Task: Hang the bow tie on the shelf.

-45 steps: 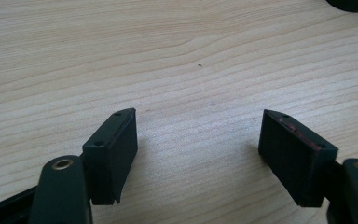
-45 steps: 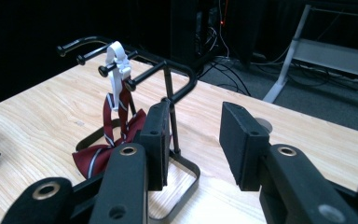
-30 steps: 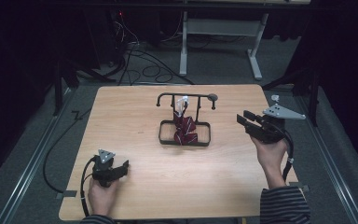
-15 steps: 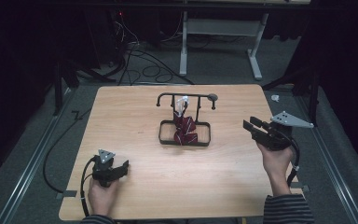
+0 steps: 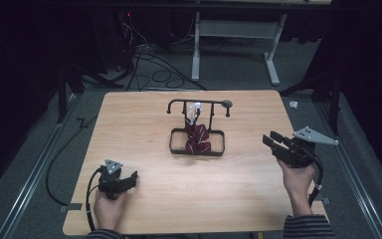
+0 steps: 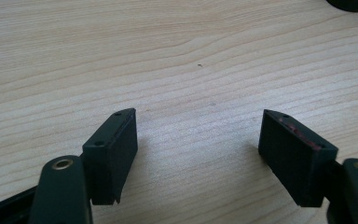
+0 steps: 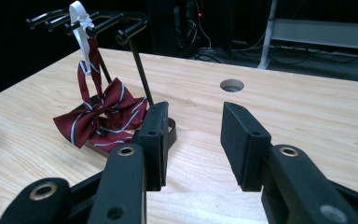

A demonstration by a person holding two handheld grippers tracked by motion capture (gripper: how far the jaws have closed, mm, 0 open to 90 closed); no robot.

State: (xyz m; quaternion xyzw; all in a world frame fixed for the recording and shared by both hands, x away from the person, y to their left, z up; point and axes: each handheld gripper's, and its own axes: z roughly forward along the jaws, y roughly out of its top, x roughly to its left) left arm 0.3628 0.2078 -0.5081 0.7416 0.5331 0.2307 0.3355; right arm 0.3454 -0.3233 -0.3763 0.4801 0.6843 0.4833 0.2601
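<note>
The right gripper [image 5: 273, 140], jaws apart and empty, is at right of the frame; bare table [image 5: 248, 164] separates it from the bow tie [image 5: 197, 139] on its black stand [image 5: 197, 104]. The left gripper [image 5: 129, 178], lower left, is also apart.

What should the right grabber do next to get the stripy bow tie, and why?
Probably glide the right gripper toward the bow tie on the black stand. Its jaws are open and empty, and bare table lies between them.
</note>
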